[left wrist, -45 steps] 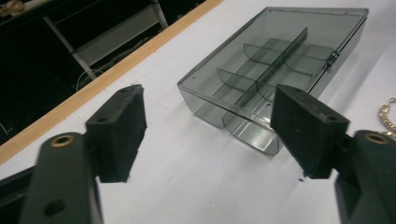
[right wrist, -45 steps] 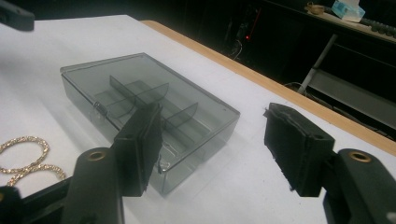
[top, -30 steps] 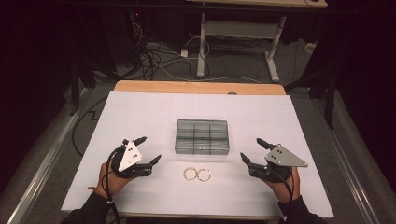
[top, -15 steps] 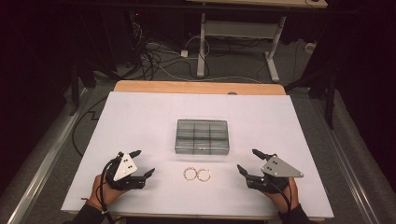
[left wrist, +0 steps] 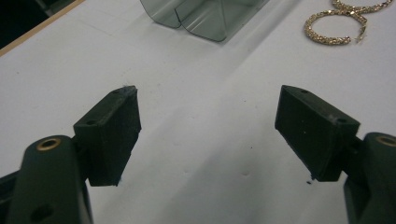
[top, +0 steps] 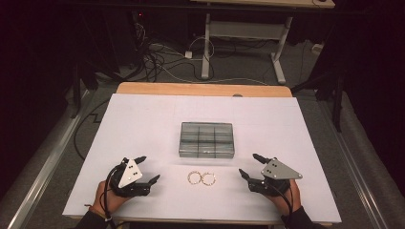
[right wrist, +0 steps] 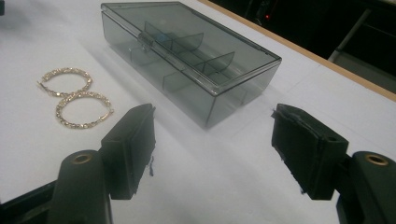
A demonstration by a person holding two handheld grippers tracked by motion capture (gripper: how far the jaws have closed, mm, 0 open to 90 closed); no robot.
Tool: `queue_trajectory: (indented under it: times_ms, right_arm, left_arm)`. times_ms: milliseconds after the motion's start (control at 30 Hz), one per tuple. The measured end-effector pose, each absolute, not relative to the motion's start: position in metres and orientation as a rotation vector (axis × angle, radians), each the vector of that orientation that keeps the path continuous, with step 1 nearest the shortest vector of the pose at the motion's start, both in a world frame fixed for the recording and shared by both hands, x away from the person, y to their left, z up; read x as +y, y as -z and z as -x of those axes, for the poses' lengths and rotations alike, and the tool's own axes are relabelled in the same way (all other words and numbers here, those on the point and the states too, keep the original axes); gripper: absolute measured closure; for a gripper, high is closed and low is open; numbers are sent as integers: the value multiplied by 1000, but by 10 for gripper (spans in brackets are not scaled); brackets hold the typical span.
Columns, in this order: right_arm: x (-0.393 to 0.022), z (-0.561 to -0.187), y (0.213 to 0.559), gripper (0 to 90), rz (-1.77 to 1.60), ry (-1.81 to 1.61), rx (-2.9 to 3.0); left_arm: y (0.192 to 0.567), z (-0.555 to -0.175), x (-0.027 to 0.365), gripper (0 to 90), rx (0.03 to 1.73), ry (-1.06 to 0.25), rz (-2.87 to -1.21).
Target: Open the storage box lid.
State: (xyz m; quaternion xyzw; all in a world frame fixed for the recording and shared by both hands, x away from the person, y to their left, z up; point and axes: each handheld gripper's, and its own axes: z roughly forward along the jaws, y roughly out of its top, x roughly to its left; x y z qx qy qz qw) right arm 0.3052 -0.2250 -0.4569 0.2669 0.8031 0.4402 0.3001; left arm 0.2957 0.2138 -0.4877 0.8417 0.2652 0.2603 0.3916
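Gold hoop earrings [top: 201, 178] side by side on white table [top: 143, 119], between left gripper [top: 147, 170] and right gripper [top: 249, 165], near smoky plastic box [top: 207, 140], both grippers' jaws spread with nothing between them, right jaws just narrowing slightly.

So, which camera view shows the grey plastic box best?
The right gripper view: the grey plastic box appears whole and close there, with its closed lid, front clasp and inner dividers clear. The high view shows the box whole but small. The left gripper view catches just one corner at its top edge.
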Motion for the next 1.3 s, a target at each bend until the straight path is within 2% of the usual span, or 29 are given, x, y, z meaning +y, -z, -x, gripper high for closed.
queue_trajectory:
  times_ms: [133, 233, 400, 667, 767, 1033, 1300]
  right_arm:
    - [-226, -316, 458, 315, -722, -1162, 2159]
    - [-226, -325, 458, 308, -750, -1152, 2195]
    - [-216, -346, 461, 286, -768, -1100, 2278]
    - [-201, -381, 463, 327, -788, -1117, 2350]
    - [-198, -387, 463, 369, -803, -1135, 2364]
    - [-188, -395, 469, 342, -816, -1119, 2426]
    - [-189, -391, 465, 433, -820, -1159, 2404]
  left_arm:
    - [487, -299, 212, 217, 682, -650, -2134]
    - [484, -306, 207, 217, 702, -595, -2125]
    - [478, -331, 190, 227, 696, -516, -2140]
    - [481, -368, 163, 227, 723, -390, -2129]
    - [484, -378, 153, 227, 734, -387, -2159]
    - [486, -388, 146, 238, 756, -354, -2154]
    - [481, -386, 144, 293, 739, -323, -2140]
